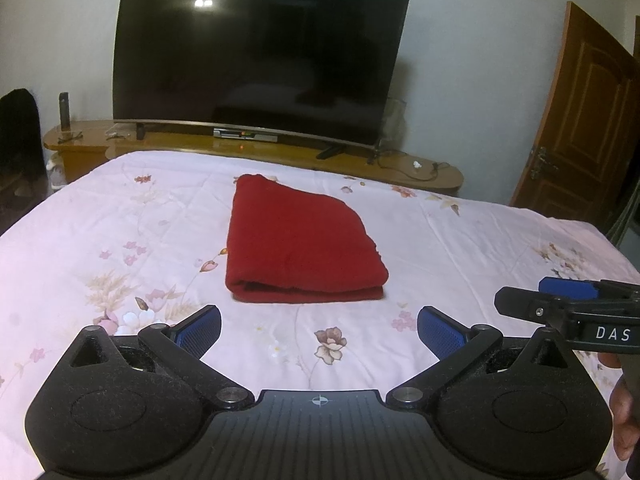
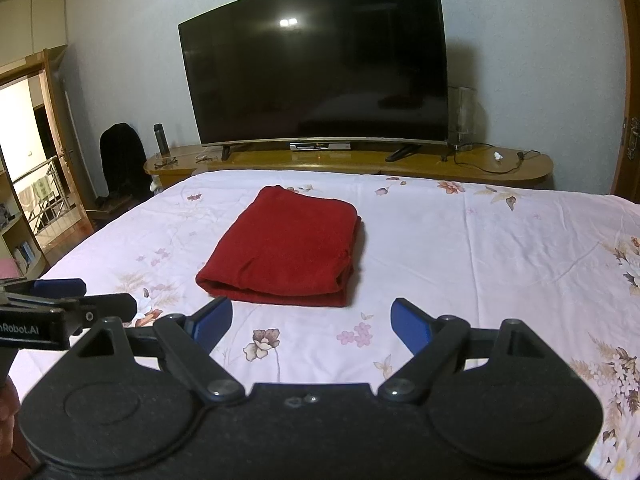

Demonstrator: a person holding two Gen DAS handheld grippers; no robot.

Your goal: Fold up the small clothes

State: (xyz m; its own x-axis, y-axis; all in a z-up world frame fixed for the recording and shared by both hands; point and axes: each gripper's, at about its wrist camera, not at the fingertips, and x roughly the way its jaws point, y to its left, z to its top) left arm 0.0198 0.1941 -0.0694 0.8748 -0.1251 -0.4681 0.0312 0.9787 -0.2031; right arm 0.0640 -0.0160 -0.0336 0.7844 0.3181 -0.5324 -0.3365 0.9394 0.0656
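Note:
A red garment [image 1: 296, 244] lies folded into a compact stack on the pink floral bedspread [image 1: 120, 220], folded edge facing me. It also shows in the right wrist view [image 2: 284, 248]. My left gripper [image 1: 319, 330] is open and empty, just short of the garment's near edge. My right gripper [image 2: 312, 326] is open and empty, also just short of the garment. The right gripper's tip shows in the left wrist view [image 1: 560, 300] to the right. The left gripper's tip shows in the right wrist view [image 2: 72, 300] to the left.
A large dark TV [image 1: 256, 60] stands on a long wooden bench [image 1: 280, 148] beyond the bed's far edge. A wooden door [image 1: 580, 120] stands at the right. A doorway with railing [image 2: 28, 168] and a black chair [image 2: 120, 156] are at the left.

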